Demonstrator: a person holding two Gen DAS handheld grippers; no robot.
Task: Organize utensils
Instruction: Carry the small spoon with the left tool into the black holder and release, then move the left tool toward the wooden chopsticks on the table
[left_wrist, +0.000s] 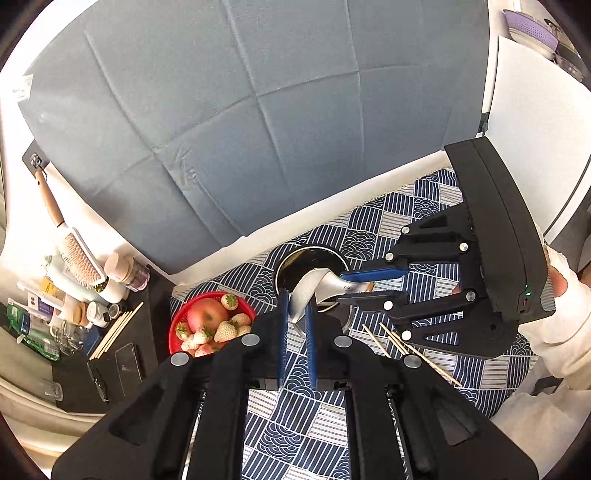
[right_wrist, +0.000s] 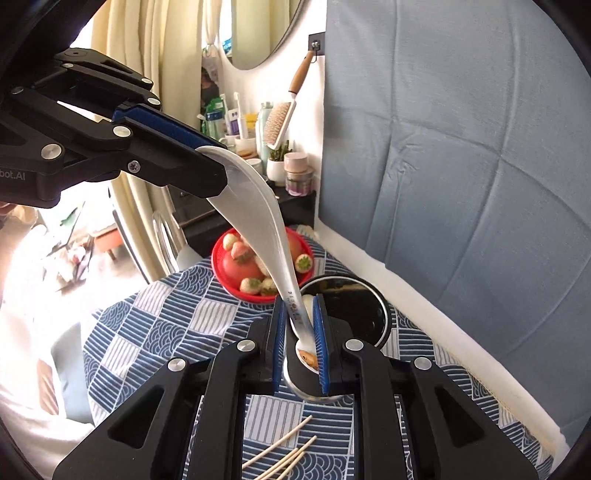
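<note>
A white ceramic spoon (right_wrist: 258, 225) is held in the air between both grippers, above a black round holder (right_wrist: 351, 306) on the patterned tablecloth. My left gripper (left_wrist: 295, 306) is shut on the spoon's bowl end (left_wrist: 306, 291); it shows in the right wrist view (right_wrist: 210, 173) at upper left. My right gripper (right_wrist: 300, 332) is shut on the spoon's handle end; it shows in the left wrist view (left_wrist: 354, 290) at right. The holder (left_wrist: 314, 258) lies just behind the spoon. Several wooden chopsticks (right_wrist: 284, 458) lie on the cloth (left_wrist: 402, 347).
A red basket of fruit (left_wrist: 210, 321) stands left of the holder. A black side shelf (left_wrist: 74, 376) with bottles, a hairbrush (left_wrist: 77, 258) and more sticks is at the left. A grey-blue backdrop (left_wrist: 240, 110) rises behind the table.
</note>
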